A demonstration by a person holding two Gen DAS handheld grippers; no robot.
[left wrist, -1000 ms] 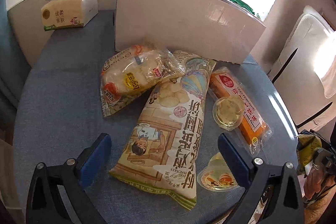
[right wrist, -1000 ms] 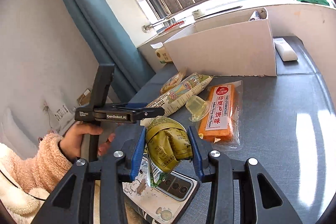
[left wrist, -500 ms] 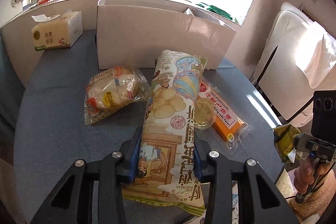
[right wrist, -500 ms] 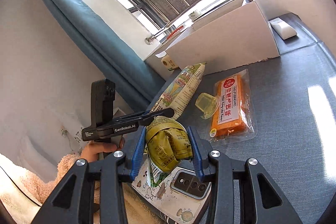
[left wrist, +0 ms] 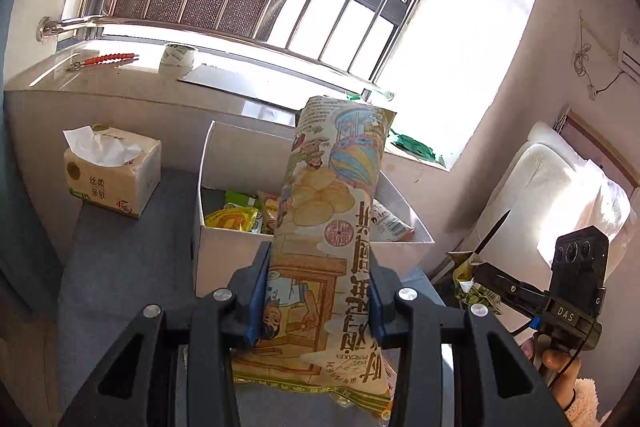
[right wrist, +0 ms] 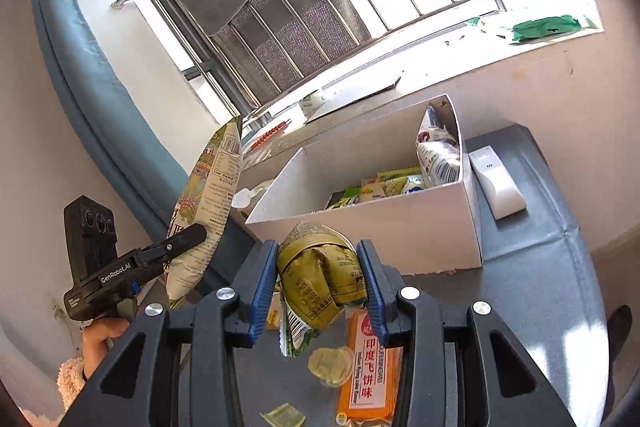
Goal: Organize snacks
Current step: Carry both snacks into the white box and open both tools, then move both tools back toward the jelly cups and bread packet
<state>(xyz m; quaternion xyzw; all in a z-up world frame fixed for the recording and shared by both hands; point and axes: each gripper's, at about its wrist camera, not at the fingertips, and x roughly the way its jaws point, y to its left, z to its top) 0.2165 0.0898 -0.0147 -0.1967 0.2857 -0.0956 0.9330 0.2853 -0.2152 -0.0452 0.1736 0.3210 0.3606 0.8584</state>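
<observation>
My left gripper [left wrist: 316, 291] is shut on a long illustrated chip bag [left wrist: 332, 211] and holds it upright in the air in front of the white cardboard box [left wrist: 224, 247]. The bag also shows in the right wrist view [right wrist: 208, 203], left of the box [right wrist: 400, 231]. My right gripper [right wrist: 318, 287] is shut on a crumpled green snack packet [right wrist: 320, 275], above the table just in front of the box. The box holds several snack packets [right wrist: 384, 183]. An orange biscuit pack [right wrist: 368, 379] and a clear jelly cup [right wrist: 332, 359] lie on the table below my right gripper.
A tissue pack [left wrist: 112, 171] stands left of the box on the blue-grey table [left wrist: 120, 259]. A white device [right wrist: 496, 187] lies right of the box. The window ledge [left wrist: 120, 75] carries a tape roll. A white chair [left wrist: 552, 195] is at the right.
My left gripper closed on the chip bag and lifted it off the table to upright before the box. My right gripper, still holding the green packet, rose and moved toward the box.
</observation>
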